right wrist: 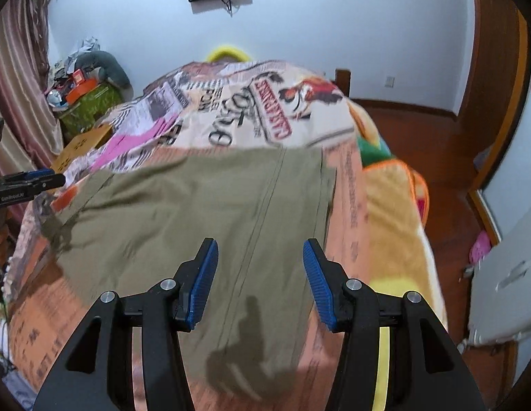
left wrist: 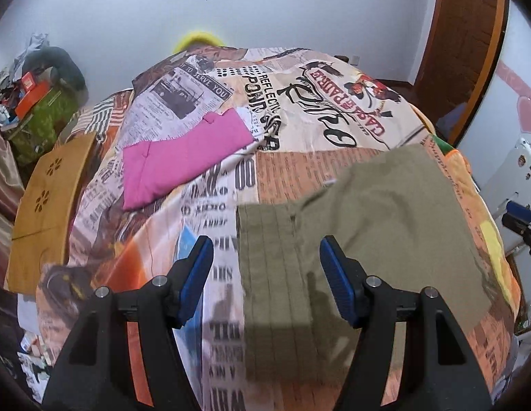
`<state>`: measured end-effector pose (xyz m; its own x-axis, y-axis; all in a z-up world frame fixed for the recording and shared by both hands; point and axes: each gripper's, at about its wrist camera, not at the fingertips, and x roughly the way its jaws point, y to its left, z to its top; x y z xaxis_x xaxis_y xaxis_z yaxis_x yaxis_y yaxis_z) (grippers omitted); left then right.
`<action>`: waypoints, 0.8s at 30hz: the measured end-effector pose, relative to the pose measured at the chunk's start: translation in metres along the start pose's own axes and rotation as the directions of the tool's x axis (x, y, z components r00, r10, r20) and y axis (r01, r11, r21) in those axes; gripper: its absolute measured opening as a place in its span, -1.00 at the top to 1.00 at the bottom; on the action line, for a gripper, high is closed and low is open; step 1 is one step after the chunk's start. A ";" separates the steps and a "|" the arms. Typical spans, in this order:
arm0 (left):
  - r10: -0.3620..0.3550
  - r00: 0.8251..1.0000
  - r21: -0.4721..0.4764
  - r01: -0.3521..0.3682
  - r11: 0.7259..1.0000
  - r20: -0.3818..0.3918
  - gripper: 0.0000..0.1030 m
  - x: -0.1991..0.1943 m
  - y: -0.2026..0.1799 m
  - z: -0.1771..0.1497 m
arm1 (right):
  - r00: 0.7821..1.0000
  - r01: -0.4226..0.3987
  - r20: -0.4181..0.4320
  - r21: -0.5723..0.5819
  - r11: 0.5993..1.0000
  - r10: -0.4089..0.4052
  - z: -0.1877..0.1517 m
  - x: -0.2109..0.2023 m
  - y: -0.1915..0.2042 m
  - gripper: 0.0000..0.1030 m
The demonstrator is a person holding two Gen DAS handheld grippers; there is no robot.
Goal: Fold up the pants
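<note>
Olive-green pants (left wrist: 368, 226) lie spread flat on the bed with its printed cover (left wrist: 333, 120); they also show in the right wrist view (right wrist: 203, 205). My left gripper (left wrist: 265, 243) is open and empty, hovering above the pants' left edge with its stitched band. My right gripper (right wrist: 260, 245) is open and empty, above the pants near a long seam. The right gripper's blue tip also shows at the right edge of the left wrist view (left wrist: 520, 219). The left gripper shows at the left edge of the right wrist view (right wrist: 29, 179).
A folded pink garment (left wrist: 183, 157) lies further up the bed. A wooden board (left wrist: 49, 205) stands left of the bed, with a cluttered green box (left wrist: 42, 120) behind. A white appliance (left wrist: 511, 174) and wood floor (right wrist: 419, 130) are on the right.
</note>
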<state>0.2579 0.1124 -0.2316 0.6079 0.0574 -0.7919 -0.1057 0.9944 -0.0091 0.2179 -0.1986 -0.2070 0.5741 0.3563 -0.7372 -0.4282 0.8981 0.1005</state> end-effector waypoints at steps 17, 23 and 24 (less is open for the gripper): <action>-0.043 0.987 -0.041 0.037 0.998 -0.153 -0.25 0.098 0.010 0.028 | 0.999 0.011 -0.044 0.077 0.997 -0.008 0.066 0.106 -0.066 0.07; -0.031 0.984 -0.004 0.030 1.000 -0.175 -0.26 0.110 0.006 0.020 | 0.996 0.005 -0.087 0.057 0.998 0.000 0.080 0.150 -0.072 0.07; -0.032 0.984 -0.006 0.032 0.999 -0.176 -0.27 0.110 0.008 0.020 | 0.995 0.006 -0.100 0.057 0.998 0.000 0.081 0.158 -0.073 0.07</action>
<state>0.3399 0.1280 -0.3064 0.4629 0.0087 -0.8864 -0.0915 0.9951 -0.0381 0.3968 -0.1872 -0.2767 0.5014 0.3286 -0.8004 -0.3847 0.9133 0.1339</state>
